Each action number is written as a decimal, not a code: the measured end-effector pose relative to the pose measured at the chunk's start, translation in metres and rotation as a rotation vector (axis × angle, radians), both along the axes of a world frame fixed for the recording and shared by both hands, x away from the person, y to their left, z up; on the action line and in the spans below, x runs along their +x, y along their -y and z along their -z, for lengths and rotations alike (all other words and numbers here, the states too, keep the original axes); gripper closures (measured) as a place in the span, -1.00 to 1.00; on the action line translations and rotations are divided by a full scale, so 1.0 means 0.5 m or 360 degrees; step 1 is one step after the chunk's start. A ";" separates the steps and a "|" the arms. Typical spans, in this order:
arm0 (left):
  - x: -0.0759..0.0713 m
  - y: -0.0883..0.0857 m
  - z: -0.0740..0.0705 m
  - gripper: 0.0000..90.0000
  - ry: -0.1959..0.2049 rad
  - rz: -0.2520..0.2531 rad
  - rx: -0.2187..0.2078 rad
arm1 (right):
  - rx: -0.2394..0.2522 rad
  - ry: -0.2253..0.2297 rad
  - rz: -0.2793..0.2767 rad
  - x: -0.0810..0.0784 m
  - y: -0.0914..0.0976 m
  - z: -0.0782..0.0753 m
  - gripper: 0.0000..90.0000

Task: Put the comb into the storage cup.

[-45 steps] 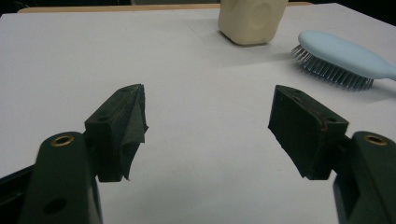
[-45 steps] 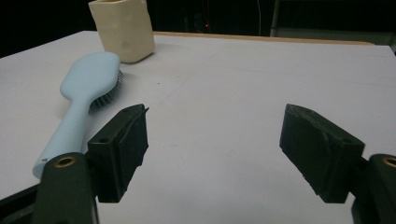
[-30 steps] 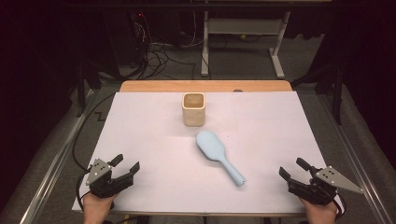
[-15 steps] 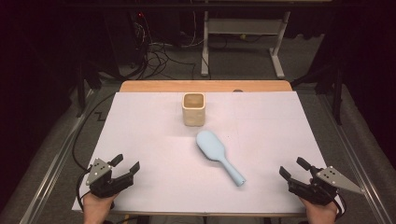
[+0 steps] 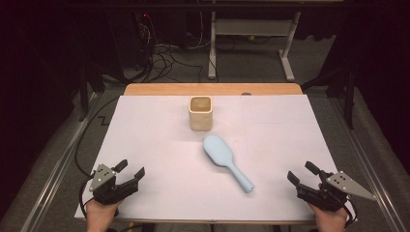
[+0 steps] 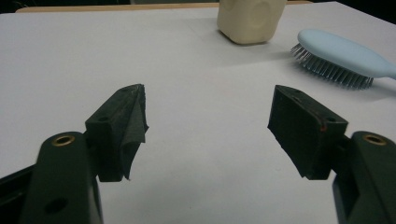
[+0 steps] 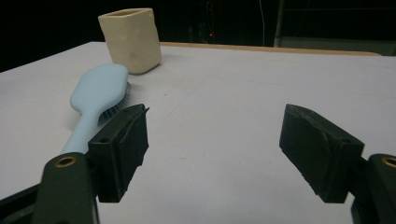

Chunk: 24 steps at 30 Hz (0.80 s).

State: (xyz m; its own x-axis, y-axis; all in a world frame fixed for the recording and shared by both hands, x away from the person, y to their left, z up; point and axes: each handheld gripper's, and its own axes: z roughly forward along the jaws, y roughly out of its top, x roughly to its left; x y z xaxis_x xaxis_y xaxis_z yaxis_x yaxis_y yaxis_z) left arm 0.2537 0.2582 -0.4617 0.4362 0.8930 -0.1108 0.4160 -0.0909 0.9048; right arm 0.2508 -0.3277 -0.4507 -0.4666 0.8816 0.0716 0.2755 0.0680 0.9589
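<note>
Brush (image 5: 226, 161) lies bristles-down mid-table on the white sheet (image 5: 159, 140), handle toward the right gripper (image 5: 303, 174), just in front of the cup (image 5: 200, 112). Left gripper (image 5: 130, 170) at the near left corner. Both jaw pairs gape wide, nothing between. Cup top and handle end cut off in left gripper view.

Bare sheet lies ahead of both grippers; between them, the hairbrush (image 5: 226, 160) and, just beyond it, the cup (image 5: 200, 112) stand in the way.
</note>
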 end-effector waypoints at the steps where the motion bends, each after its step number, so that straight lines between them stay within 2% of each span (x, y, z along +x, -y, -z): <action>1: 0.000 0.000 0.000 -0.37 0.0000 0.0000 -0.0001 | 0.0002 -0.0002 -0.0002 0.000 -0.001 0.000 -0.46; 24: 0.000 0.001 0.000 -0.37 -0.0004 0.0005 0.0001 | -0.0009 0.0022 -0.0090 0.012 -0.039 -0.004 -0.46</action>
